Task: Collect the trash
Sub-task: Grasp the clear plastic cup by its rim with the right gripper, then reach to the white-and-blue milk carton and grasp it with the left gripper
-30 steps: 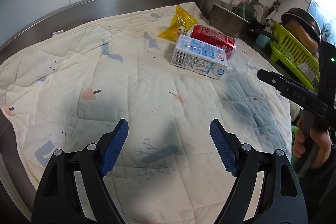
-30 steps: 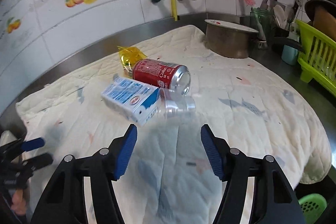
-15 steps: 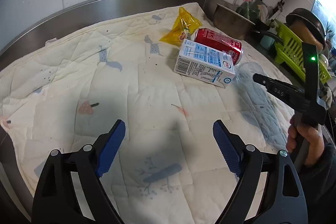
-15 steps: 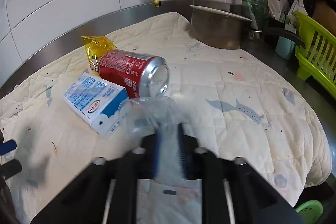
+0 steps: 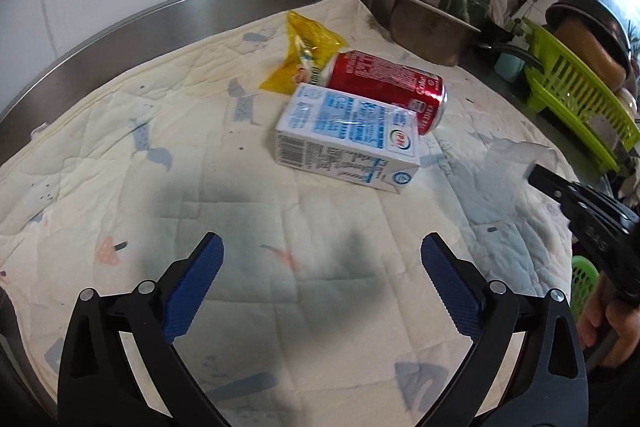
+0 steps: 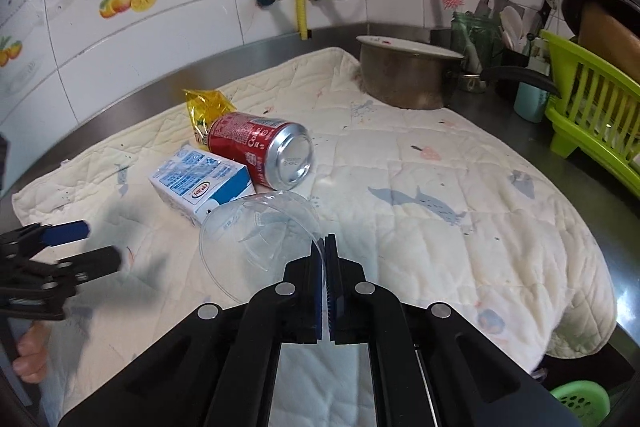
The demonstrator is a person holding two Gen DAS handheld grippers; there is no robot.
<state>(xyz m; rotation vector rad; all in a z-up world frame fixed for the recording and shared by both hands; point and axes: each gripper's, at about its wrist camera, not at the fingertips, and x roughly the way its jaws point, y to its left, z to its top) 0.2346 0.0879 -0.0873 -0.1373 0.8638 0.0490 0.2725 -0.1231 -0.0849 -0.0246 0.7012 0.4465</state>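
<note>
Our right gripper (image 6: 325,241) has its fingers pressed together, pinching the thin wall of a clear plastic cup (image 6: 256,227); the cup is on its side over the quilted cloth (image 6: 440,187) on the tabletop, just beside the milk carton (image 6: 200,187); the red can (image 6: 256,147) lies touching the carton, with a yellow wrapper (image 6: 204,105) behind it; our left gripper (image 5: 320,247) is opening, its fingers spread wide with nothing between them, above the cloth near the carton.

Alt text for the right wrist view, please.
The right tool is shut on the rim of a clear plastic cup above a quilted mat. Behind lie a milk carton, red can and yellow wrapper.
</note>
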